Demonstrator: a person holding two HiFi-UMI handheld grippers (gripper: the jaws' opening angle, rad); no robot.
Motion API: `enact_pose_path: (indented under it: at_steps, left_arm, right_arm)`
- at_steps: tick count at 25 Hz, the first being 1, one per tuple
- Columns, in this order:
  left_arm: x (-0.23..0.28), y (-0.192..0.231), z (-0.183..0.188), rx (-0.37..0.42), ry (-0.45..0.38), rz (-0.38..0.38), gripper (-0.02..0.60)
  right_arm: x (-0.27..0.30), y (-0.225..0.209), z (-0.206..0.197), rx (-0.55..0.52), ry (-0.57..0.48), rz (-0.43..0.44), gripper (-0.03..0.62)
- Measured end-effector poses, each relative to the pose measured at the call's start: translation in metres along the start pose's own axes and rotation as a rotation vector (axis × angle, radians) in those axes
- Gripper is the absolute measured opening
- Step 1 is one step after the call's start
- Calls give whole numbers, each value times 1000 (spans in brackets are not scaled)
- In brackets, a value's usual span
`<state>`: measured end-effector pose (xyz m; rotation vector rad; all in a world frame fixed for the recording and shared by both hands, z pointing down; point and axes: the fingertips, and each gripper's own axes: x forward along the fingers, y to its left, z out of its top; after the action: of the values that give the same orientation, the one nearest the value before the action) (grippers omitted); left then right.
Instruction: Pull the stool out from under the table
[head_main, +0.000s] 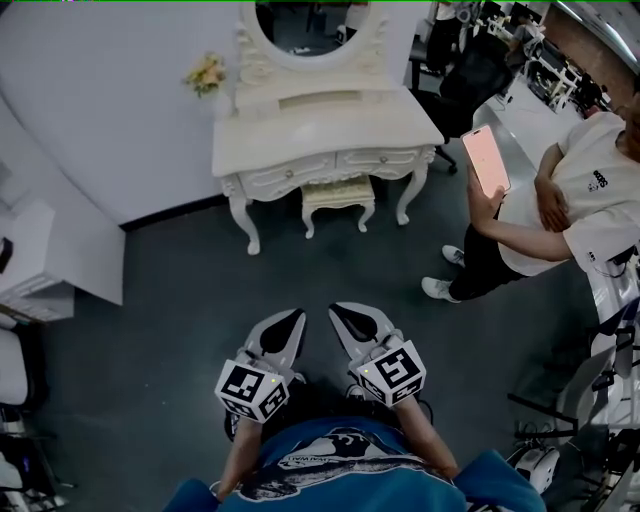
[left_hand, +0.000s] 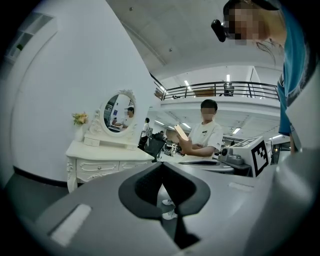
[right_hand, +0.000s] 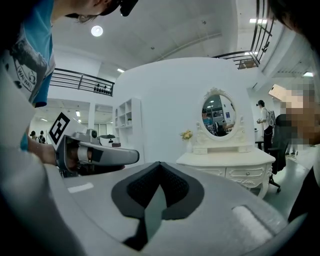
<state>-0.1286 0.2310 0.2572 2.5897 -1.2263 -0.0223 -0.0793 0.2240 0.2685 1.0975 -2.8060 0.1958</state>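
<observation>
Stool (head_main: 338, 193) stands tucked under the dressing table (head_main: 320, 135), between its two front legs and just below the middle of the drawer front, with its cream seat and carved legs showing at the table's front edge. Both of my claws hang well short of that table, side by side over the dark floor in front of it. My left claw (head_main: 298, 316) has its jaws pressed together with nothing between them, and my right claw (head_main: 337, 310) is the same, closed on empty air. Each carries a cube of black-and-white square markers behind the jaws. As for what holds things, the table's front drawers (head_main: 335, 163) are all pushed in, so I cannot see into them. A small white vase (left_hand: 79, 133) at the table's back left corner holds a bunch of pale flowers (head_main: 205, 72), just beside the oval mirror (head_main: 310, 25) that rises from the table's back edge. An open white shelf unit (right_hand: 125, 119) stands off to the table's left, its contents too small to tell. Off the table's right front corner a bystander (head_main: 590, 200) holds up a pink phone (head_main: 486, 160). Their white shirt bears a small dark print, and my blue shirt has lettering too, neither of which I can read.
</observation>
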Motion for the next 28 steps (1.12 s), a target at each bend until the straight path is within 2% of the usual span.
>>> enact_pose_path:
  at_steps: [6, 16, 20, 28]
  left_arm:
    - [-1, -7, 4, 8, -15, -6, 17]
    - [-21, 3, 0, 37, 2, -15, 17]
    - [-34, 19, -1, 57, 17, -17, 17]
    - [-56, 58, -2, 47, 33, -36, 17]
  right_arm:
    - [-10, -2, 3, -3, -18, -17, 2]
    - [6, 17, 1, 18, -20, -22, 2]
    - [21, 29, -1, 30, -16, -32, 2]
    - [48, 53, -7, 52, -10, -77, 2]
